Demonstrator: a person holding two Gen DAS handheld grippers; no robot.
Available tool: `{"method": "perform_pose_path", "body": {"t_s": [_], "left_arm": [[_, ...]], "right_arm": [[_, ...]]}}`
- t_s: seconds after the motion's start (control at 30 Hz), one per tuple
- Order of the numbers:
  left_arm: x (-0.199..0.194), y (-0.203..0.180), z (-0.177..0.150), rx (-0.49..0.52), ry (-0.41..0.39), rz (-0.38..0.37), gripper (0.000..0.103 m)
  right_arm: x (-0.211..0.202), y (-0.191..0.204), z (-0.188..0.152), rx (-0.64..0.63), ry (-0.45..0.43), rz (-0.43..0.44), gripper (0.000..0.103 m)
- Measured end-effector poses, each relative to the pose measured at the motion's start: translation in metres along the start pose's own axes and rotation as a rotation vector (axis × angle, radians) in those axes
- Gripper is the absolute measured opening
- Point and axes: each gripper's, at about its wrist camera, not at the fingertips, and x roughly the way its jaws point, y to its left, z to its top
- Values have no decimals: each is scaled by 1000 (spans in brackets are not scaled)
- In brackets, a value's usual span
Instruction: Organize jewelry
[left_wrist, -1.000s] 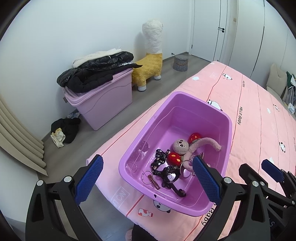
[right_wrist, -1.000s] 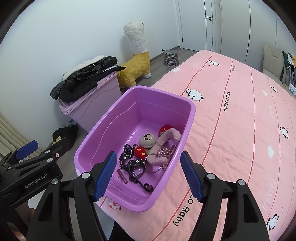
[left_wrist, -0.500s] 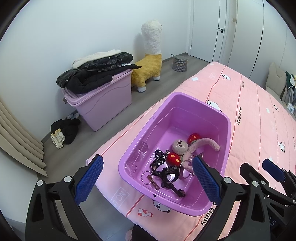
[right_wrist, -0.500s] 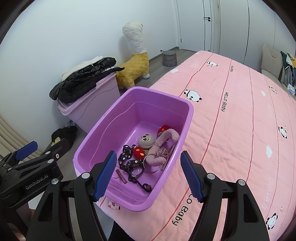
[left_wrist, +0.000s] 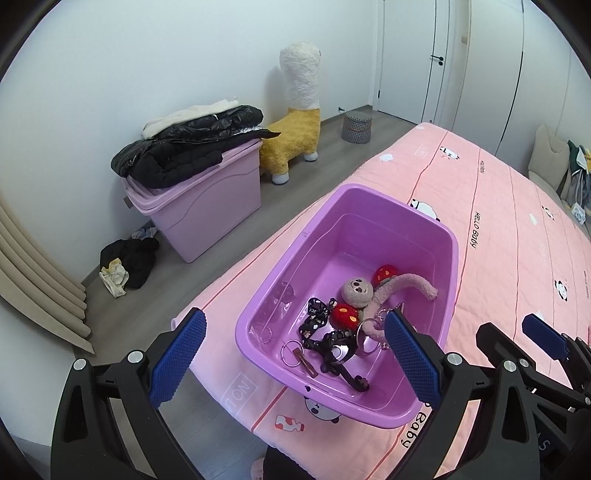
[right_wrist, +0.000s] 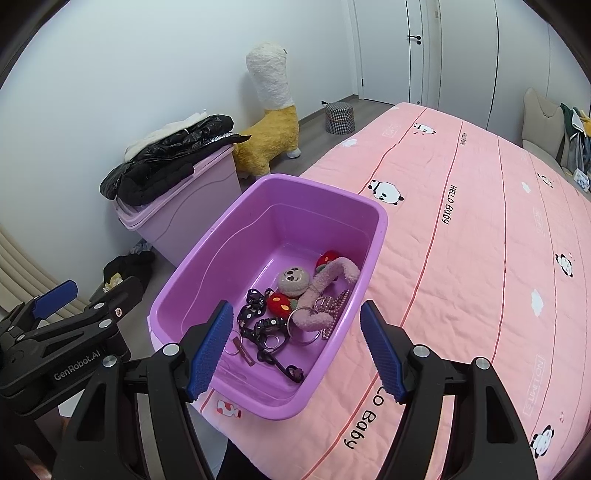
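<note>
Pink quilted panda-print bedspread (right_wrist: 461, 258) carries a purple plastic tub (right_wrist: 373, 254) at its near corner. Both blue-padded grippers, left gripper (left_wrist: 295, 363) and right gripper (right_wrist: 295, 347), hover wide open and empty above the tub's near end, over tangled keyrings, black straps and plush charms (right_wrist: 295, 306). Beyond stands a lilac lidded storage bin (left_wrist: 207, 206).

Black jacket (left_wrist: 192, 147) atop lilac storage box (left_wrist: 207, 210), yellow alpaca toy (left_wrist: 295, 122) beside it, checked stool (left_wrist: 356, 126) near door (left_wrist: 410, 55).

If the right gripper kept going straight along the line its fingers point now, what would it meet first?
Probably the tangle of keychains in the purple bin: the right gripper, jaws open and empty, frames the black strap and metal rings. Depth is unclear, so it might catch the bin's near rim first.
</note>
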Motion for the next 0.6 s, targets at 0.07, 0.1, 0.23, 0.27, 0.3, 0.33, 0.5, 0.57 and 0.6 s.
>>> {"method": "perform_pose_path", "body": {"t_s": [0.07,0.1,0.23,0.27,0.3,0.33,0.5,0.57,0.6], "left_arm": [[0,-1,0,3,3,-2,95],[0,0,-1,3,2,-1,95],[0,0,0,0,2,-2,95],[0,0,1,-2,1,-2,95],[1,0,1,-1,1,-1,95],[1,0,1,-1,2,-3,95],[2,0,0,-1,5,-10,95],[2,0,1,-4,7,-11,95],[2,0,0,-6,6,-7,95]], "right_arm": [[0,0,0,0,1,0,68],[0,0,0,0,1,-1,68],[0,0,0,2,1,1,68],[0,1,0,2,0,0,68],[0,0,-1,2,-1,0,68],[1,0,0,2,0,2,68],[0,0,0,2,2,3,68],[0,0,0,2,2,5,68],[0,1,0,3,2,4,68]]}}
